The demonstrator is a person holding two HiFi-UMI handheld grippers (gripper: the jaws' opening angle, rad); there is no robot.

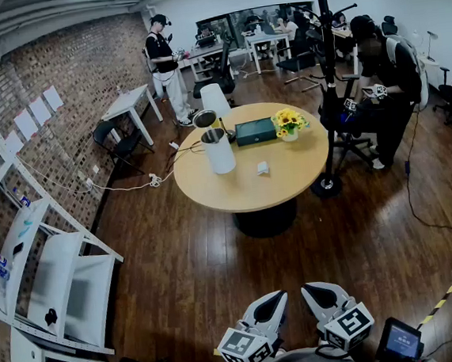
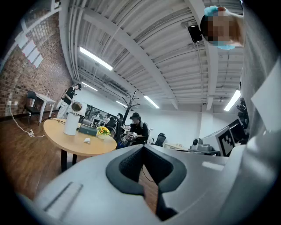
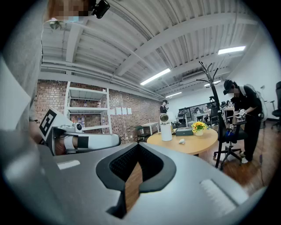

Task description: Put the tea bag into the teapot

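A tall white teapot with its lid swung open stands on the far left part of a round wooden table. The small white tea bag lies on the tabletop to the right of it. Both are several steps ahead of me. My left gripper and right gripper are side by side at the bottom of the head view, low over the wood floor, both shut and empty. In the left gripper view the teapot and tea bag are small at the left. The right gripper view shows the teapot and tea bag right of centre.
A dark green box and a pot of yellow flowers also sit on the table. A black coat rack and a person at a swivel chair stand to its right. White shelving lines the brick wall on my left; a cable trails across the floor.
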